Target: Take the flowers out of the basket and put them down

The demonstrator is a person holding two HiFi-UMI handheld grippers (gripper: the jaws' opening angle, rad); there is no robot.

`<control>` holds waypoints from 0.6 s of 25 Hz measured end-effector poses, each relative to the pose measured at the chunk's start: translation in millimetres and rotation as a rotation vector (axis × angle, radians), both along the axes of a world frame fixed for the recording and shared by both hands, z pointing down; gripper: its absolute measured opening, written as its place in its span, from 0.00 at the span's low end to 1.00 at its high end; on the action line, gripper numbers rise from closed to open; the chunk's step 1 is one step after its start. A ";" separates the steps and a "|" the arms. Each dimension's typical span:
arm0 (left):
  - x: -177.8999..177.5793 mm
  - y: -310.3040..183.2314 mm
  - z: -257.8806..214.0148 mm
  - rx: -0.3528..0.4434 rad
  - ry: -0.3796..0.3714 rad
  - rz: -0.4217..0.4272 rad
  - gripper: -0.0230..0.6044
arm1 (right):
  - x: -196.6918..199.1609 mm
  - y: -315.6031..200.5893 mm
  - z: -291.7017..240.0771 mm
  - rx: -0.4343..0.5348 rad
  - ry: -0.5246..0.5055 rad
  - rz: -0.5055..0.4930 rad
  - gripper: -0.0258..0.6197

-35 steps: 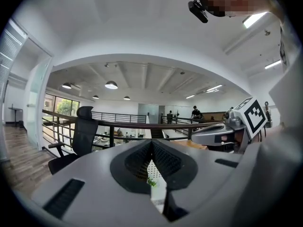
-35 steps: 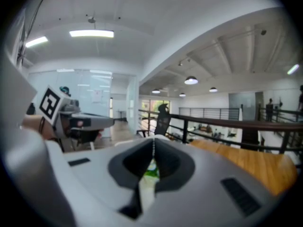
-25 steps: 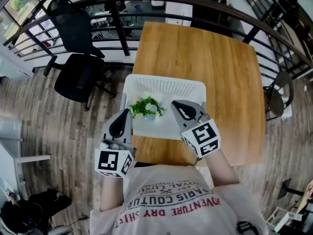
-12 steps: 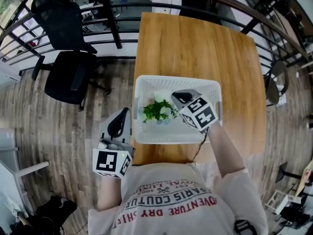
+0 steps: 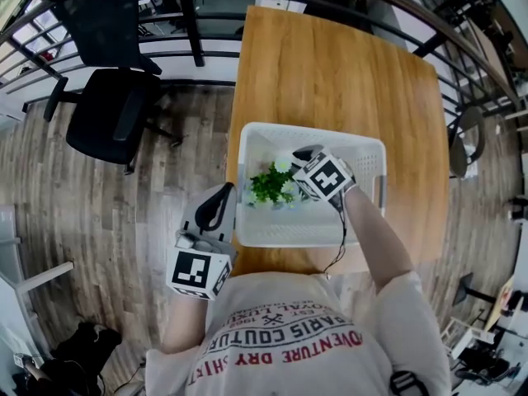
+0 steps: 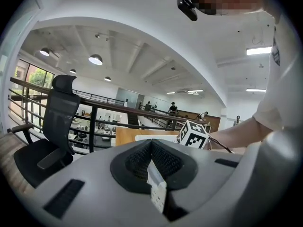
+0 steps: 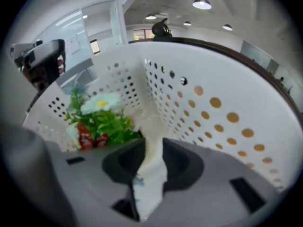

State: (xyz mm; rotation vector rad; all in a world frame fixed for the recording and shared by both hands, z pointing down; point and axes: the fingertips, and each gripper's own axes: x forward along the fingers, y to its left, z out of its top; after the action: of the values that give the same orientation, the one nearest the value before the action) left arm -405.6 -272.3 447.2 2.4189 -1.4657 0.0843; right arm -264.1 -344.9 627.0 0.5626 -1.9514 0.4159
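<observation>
A white perforated basket [image 5: 309,129] stands on the wooden table [image 5: 330,64] near its front edge. A small bunch of flowers [image 5: 272,185], green leaves with pale blooms, lies in the basket's left half. My right gripper [image 5: 297,157] is inside the basket, just right of the flowers; its jaws are opening with nothing between them. In the right gripper view the flowers [image 7: 102,117] lie ahead to the left against the basket wall [image 7: 213,93]. My left gripper [image 5: 224,192] hangs outside the basket's left front corner, shut and empty.
A black office chair [image 5: 103,106] stands on the wood floor to the left of the table. A dark metal railing [image 5: 165,52] runs behind the chair and around the table's far side. The person's torso is right at the table's front edge.
My right gripper has moved from the basket's front rim forward into the basket, up beside the flowers. The left gripper has stayed by the basket's front left corner.
</observation>
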 end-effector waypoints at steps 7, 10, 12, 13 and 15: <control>4.7 -2.3 10.1 -0.018 0.016 0.024 0.08 | -1.6 4.6 19.1 -0.067 0.045 -0.040 0.24; 4.9 -3.1 12.5 -0.025 0.017 0.030 0.08 | -3.4 5.1 29.1 -0.115 0.050 -0.038 0.24; 5.1 -2.9 13.7 -0.026 0.017 0.033 0.08 | -5.1 5.7 35.3 -0.149 0.048 -0.029 0.24; 4.7 -2.8 14.3 -0.027 0.017 0.033 0.08 | -6.0 6.1 37.6 -0.165 0.050 -0.026 0.23; 2.1 -3.7 15.9 -0.029 0.017 0.032 0.08 | -8.6 5.8 40.5 -0.194 0.052 -0.021 0.20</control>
State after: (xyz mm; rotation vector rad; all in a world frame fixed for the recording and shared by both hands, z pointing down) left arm -403.5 -276.0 463.1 2.4146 -1.4089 0.0908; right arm -272.6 -339.1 667.6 0.4233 -1.8410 0.5648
